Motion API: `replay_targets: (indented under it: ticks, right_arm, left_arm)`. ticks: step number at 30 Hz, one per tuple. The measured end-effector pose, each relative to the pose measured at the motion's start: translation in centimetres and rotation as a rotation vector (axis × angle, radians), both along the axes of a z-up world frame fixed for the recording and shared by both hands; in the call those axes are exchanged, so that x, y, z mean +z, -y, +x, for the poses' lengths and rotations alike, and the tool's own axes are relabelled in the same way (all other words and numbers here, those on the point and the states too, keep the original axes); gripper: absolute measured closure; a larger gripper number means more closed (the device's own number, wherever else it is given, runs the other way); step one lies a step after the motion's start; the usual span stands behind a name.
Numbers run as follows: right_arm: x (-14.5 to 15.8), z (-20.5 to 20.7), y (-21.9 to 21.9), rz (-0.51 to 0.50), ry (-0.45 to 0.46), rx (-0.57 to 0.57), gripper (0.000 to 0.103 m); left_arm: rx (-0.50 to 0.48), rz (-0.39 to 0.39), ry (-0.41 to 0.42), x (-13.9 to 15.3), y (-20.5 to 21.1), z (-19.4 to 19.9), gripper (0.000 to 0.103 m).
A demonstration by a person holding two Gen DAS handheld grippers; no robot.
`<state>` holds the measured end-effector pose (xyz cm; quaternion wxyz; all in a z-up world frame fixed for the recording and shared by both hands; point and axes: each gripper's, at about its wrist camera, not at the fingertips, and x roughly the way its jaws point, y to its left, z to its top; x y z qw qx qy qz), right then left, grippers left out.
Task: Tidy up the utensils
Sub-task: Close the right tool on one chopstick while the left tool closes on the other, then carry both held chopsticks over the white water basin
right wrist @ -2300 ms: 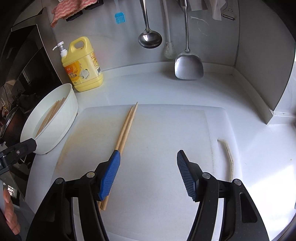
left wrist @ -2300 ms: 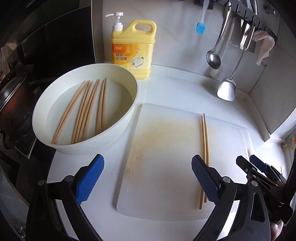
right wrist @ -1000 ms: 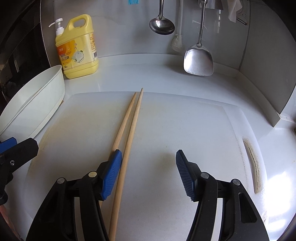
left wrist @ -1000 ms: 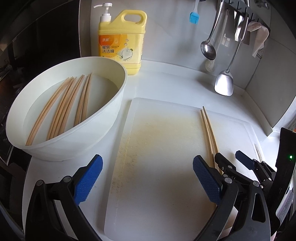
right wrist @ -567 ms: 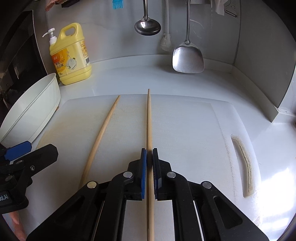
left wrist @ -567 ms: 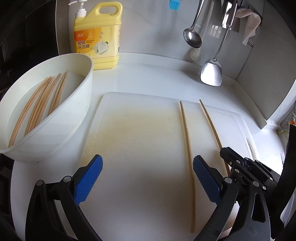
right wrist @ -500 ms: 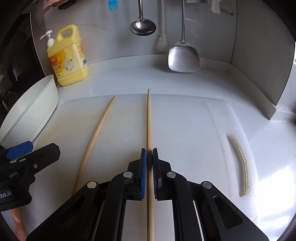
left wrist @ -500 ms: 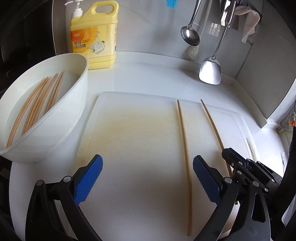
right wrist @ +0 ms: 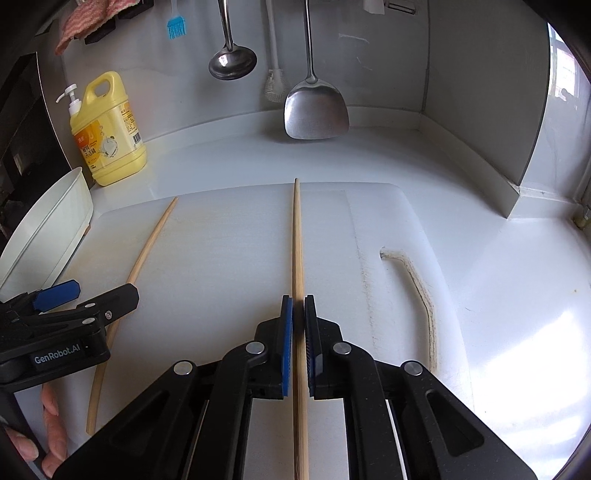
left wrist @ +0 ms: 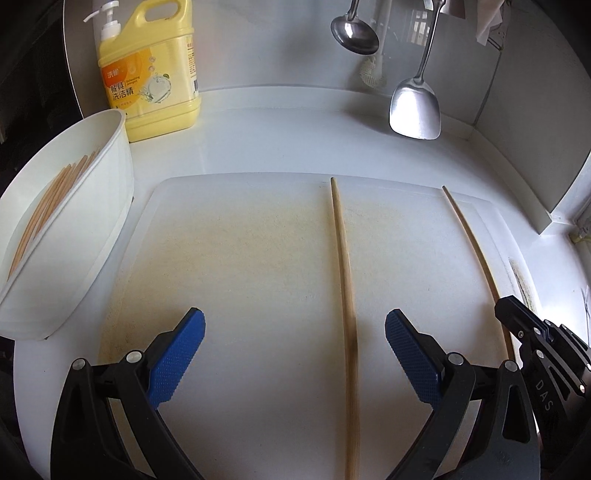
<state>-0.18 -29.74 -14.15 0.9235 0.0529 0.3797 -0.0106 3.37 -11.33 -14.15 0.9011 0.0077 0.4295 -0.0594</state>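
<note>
Two wooden chopsticks lie apart on the white cutting board (left wrist: 240,258). My right gripper (right wrist: 298,306) is shut on one chopstick (right wrist: 297,240), which runs straight ahead from the pads; the left wrist view shows this chopstick (left wrist: 476,251) at the right, entering the right gripper (left wrist: 509,310). The loose chopstick (left wrist: 345,280) lies on the board under my left gripper (left wrist: 293,332), which is open; it is nearer the right finger and no pad touches it. In the right wrist view the loose chopstick (right wrist: 147,251) passes beneath the left gripper (right wrist: 96,293).
A white bowl (left wrist: 122,155) holding several chopsticks (left wrist: 48,206) stands left of the board. A yellow detergent bottle (left wrist: 147,74) is at the back left. A ladle (left wrist: 354,33) and a spatula (left wrist: 415,110) hang on the back wall. A hand (right wrist: 48,424) holds the left gripper.
The right gripper shut on one chopstick of the pair and drew it rightward, away from the other. The left gripper moved right, from beside the bowl to over the loose chopstick.
</note>
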Motion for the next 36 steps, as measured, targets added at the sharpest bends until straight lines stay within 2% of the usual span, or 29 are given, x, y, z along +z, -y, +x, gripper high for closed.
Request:
replay_targets:
  ticks: [3,7,11,12,14,16,17,19,20,21,24,30,36]
  right_arm:
    - [0.0,0.2,-0.1,-0.005,0.002,0.006,0.092]
    - [0.1,0.7,-0.4,-0.023,0.0,0.019,0.077]
    - [0.0,1.0,-0.9,-0.069,0.002,0.028,0.077]
    - [0.0,1.0,-0.9,-0.071,0.004,0.029,0.077]
    - [-0.1,0.9,-1.0,-0.082,0.008,0.038,0.077]
    - [-0.1,0.9,-1.1,-0.084,0.01,0.048,0.084]
    - [0.0,0.8,-1.2,-0.087,0.01,0.051,0.088]
    - [0.0,0.8,-1.5,-0.099,0.012,0.055,0.096]
    - [0.0,0.8,-1.6,-0.102,0.014,0.055,0.096]
    - [0.0,0.8,-1.6,-0.101,0.015,0.055,0.097]
    - [0.0,0.8,-1.4,-0.085,0.014,0.059,0.097]
    - [0.3,0.3,-0.7,0.006,0.001,0.063,0.097]
    - [3.0,-1.0,-1.0,0.072,0.025,0.092,0.097]
  left_arm:
    - [0.001,0.033,0.011,-0.1,0.5,0.2,0.007]
    - [0.003,0.04,0.026,-0.1,0.8,0.3,0.006]
    - [-0.001,0.041,0.043,-0.2,1.2,0.3,0.008]
    - [-0.004,0.04,0.049,-0.1,1.2,0.2,0.012]
    - [-0.01,0.04,0.062,0.0,1.4,-0.1,0.024]
    - [-0.018,0.041,0.073,0.3,1.7,-0.4,0.043]
    - [-0.024,0.043,0.077,0.3,1.9,-0.5,0.049]
    - [-0.038,0.051,0.082,0.5,2.3,-0.7,0.075]
    - [-0.046,0.054,0.082,0.5,2.6,-0.8,0.082]
    - [-0.053,0.06,0.08,0.6,2.8,-0.8,0.093]
    - [-0.058,0.071,0.081,0.6,3.1,-1.0,0.096]
    - [-0.044,-0.028,0.013,1.1,1.6,-1.2,0.096]
    - [-0.039,-0.068,0.012,4.7,-0.1,-3.4,0.096]
